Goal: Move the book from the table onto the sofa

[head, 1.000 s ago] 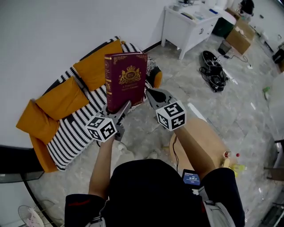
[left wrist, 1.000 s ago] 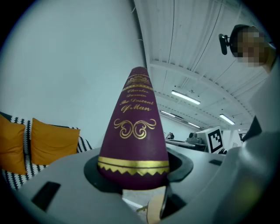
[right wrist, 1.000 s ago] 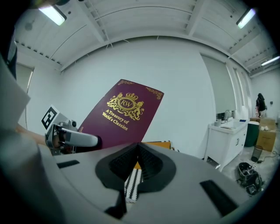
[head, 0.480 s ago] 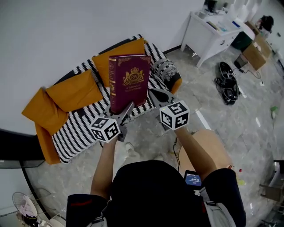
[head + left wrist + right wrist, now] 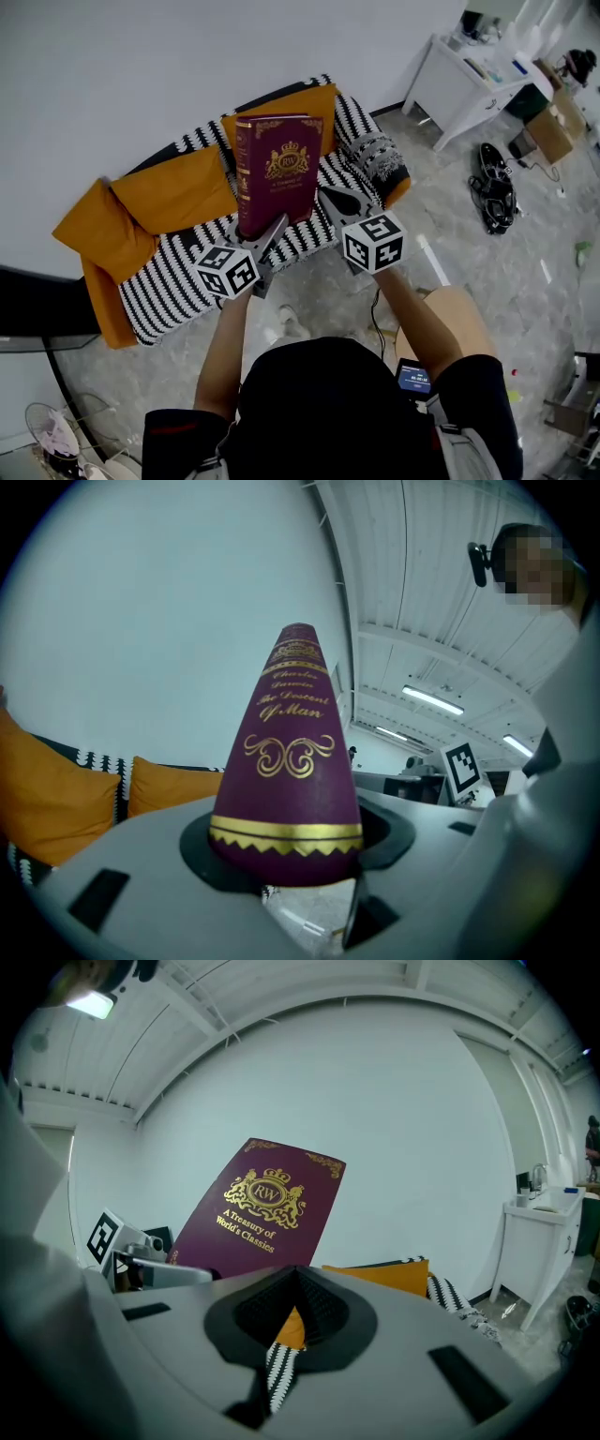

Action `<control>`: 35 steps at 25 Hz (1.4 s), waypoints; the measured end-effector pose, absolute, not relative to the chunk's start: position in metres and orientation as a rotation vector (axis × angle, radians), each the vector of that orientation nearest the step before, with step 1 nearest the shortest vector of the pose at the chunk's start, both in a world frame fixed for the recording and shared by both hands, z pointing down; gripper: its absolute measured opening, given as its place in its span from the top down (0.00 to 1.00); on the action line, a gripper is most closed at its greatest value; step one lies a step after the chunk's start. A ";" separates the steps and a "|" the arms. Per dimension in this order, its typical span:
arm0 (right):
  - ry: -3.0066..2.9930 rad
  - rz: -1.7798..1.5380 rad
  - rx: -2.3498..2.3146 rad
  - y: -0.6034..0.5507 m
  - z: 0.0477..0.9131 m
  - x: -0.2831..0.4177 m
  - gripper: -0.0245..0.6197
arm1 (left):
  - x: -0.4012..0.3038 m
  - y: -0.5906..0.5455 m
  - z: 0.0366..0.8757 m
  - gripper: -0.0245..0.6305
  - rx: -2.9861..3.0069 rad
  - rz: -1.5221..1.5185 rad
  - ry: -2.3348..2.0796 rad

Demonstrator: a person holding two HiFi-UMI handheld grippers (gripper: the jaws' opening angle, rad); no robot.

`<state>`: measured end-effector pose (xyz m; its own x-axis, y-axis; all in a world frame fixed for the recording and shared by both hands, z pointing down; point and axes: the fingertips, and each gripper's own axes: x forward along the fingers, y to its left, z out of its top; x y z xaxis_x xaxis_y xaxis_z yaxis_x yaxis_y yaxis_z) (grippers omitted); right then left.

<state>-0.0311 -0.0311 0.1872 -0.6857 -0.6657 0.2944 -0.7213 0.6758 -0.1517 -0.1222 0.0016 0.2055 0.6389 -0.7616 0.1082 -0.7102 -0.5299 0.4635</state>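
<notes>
maroon hardcover book with a gold crest (image 5: 279, 173) is standing upright in the air, its lower spine end sitting between the jaws of the left gripper (image 5: 262, 236). the left gripper view is showing those jaws clamping on either side of the gold-banded spine, so this tool is grasping the book. the right gripper (image 5: 328, 199) is lying just beside the book's lower right corner with its jaws pressed together on nothing; whether its tip is touching the cover cannot be told. the right gripper view is showing the front cover tilting up to the left of that tool. behind and below the book, the black-and-white striped sofa (image 5: 169, 281) is stretching along the pale wall, and loose orange cushions (image 5: 178, 192) are leaning on its back. the book is hanging over the sofa's front edge as the head view is showing it, not lying on the seat. to the right a white desk (image 5: 469, 80) is standing on the grey marbled floor (image 5: 487, 272), with a black cable tangle (image 5: 494, 187) lying near it.
</notes>
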 end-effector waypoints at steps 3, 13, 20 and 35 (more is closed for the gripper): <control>-2.669 0.376 1.104 -0.040 0.189 -0.062 0.94 | -0.149 -0.008 0.208 0.59 2.388 -0.137 -1.169; -2.632 0.374 1.025 -0.059 0.211 -0.138 0.94 | -0.218 -0.033 0.222 0.59 2.352 -0.164 -1.197; -2.616 0.403 0.981 -0.077 0.230 -0.149 0.94 | -0.230 -0.054 0.245 0.59 2.300 -0.166 -1.214; -2.565 0.542 0.955 -0.113 0.282 -0.149 0.94 | -0.225 -0.092 0.307 0.59 2.191 -0.092 -1.181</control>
<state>-0.1492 -0.1125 0.2822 -0.7118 -0.5434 0.4450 -0.6770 0.6997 -0.2284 -0.2248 -0.0918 0.3071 0.5942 -0.7711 0.2290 -0.7265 -0.3922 0.5643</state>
